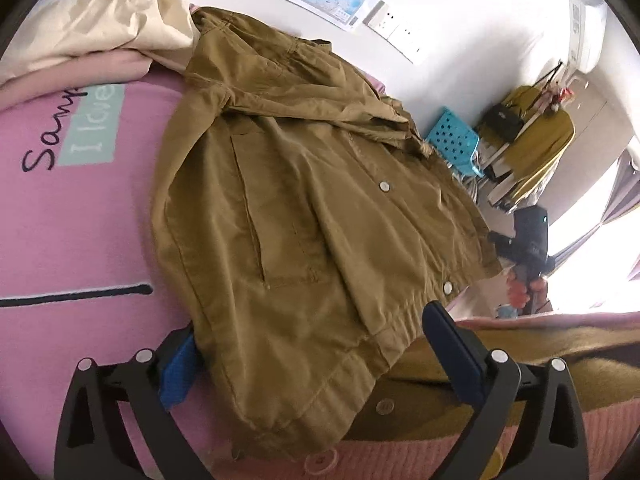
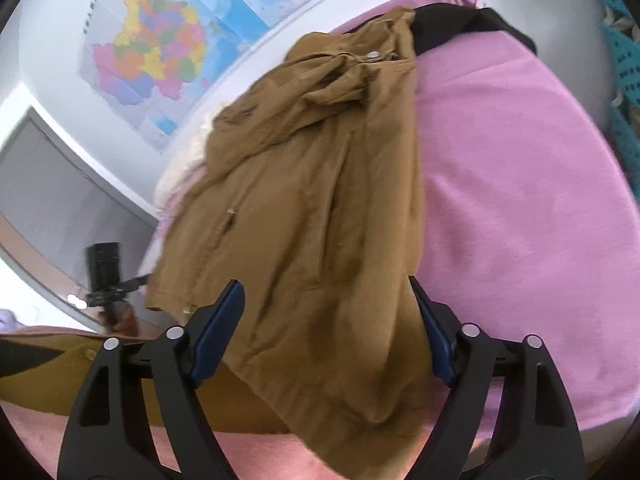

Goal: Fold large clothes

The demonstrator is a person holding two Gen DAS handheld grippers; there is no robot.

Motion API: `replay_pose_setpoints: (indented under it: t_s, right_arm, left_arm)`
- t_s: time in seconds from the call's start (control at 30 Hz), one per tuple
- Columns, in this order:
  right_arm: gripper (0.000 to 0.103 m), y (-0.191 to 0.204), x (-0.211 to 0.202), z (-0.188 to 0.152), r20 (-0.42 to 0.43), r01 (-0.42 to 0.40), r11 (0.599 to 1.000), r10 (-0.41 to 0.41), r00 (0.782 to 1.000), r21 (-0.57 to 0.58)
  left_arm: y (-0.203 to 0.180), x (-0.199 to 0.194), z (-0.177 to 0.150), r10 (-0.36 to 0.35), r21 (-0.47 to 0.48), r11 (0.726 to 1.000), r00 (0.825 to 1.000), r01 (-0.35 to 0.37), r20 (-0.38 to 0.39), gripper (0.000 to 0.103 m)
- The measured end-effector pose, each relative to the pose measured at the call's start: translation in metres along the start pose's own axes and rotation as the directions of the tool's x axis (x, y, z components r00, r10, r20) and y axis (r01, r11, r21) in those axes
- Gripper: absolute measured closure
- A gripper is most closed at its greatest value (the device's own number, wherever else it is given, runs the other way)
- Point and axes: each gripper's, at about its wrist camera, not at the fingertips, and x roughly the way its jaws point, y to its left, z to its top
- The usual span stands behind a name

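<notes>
Left gripper (image 1: 316, 340) wide open, right gripper (image 2: 328, 316) open, both straddling jacket (image 1: 304, 208) hem

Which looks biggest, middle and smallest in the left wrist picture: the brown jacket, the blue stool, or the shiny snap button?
1. Brown jacket, by far the biggest.
2. Blue stool, though it sits farther away, so it looks smaller than it really is.
3. Snap button, tiny.
</notes>
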Motion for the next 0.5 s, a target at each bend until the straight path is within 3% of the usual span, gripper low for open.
replay_pose_setpoints:
  t_s: [0.1,0.13,0.17,0.2,0.37,0.43,0.5]
  right_arm:
    - [0.032,0.004,0.003,-0.002,-0.005,-0.004,1.000,0.004,1.000,-0.020]
    - [0.038,0.004,0.004,-0.002,-0.009,-0.006,1.000,0.006,1.000,-0.014]
    - [0.050,0.003,0.005,-0.002,-0.015,0.000,1.000,-0.001,1.000,-0.009]
    - [0.053,0.003,0.006,-0.003,-0.018,0.010,1.000,-0.010,1.000,-0.007]
    - [0.068,-0.001,-0.001,-0.009,0.018,-0.036,0.999,0.036,0.999,0.021]
    - [0.064,-0.002,-0.001,-0.011,0.016,-0.016,1.000,0.016,1.000,0.016]
    - [0.056,0.000,0.003,-0.012,0.006,-0.024,1.000,0.024,1.000,0.003]
  left_arm:
    - [-0.005,0.008,0.006,0.024,0.016,1.000,1.000,-0.024,-0.003,0.006]
    - [-0.010,0.012,0.008,0.047,0.029,0.999,0.999,-0.047,-0.002,0.011]
    - [-0.014,0.015,0.009,0.071,0.046,0.996,0.997,-0.070,-0.002,0.019]
    - [-0.014,0.017,0.010,0.094,0.054,0.994,0.996,-0.094,-0.006,0.034]
    - [-0.016,0.016,0.013,0.202,0.067,0.977,0.979,-0.202,-0.003,0.066]
    - [-0.011,0.011,0.015,0.195,0.041,0.980,0.981,-0.195,0.012,0.076]
    - [-0.006,0.011,0.015,0.189,0.021,0.982,0.982,-0.189,-0.007,0.072]
